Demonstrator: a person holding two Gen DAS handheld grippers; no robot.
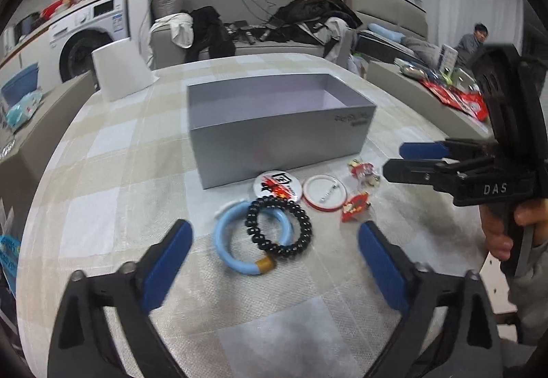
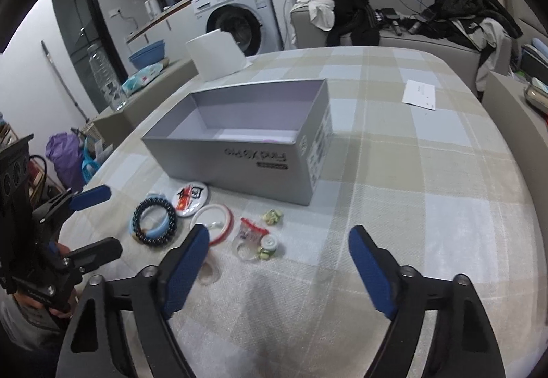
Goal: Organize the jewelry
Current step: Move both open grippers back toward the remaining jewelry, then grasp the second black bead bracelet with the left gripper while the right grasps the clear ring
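Grey box (image 1: 274,141) stands empty on the tabletop (image 1: 102,172).
Bracelets (image 1: 270,234) and badges (image 1: 322,194) lie before it; left claw (image 1: 274,261) and right claw (image 2: 279,270) both released, grasping nothing.

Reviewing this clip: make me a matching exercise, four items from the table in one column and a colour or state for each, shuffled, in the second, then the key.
Things:
1. bangle
2. beaded bracelet
3. box
4. left gripper

Descriptions:
A. grey, lid off, nothing visible inside
B. black, lying across another ring
C. light blue with a brown band
D. blue-padded fingers spread apart, holding nothing

Pairs: 1-C, 2-B, 3-A, 4-D
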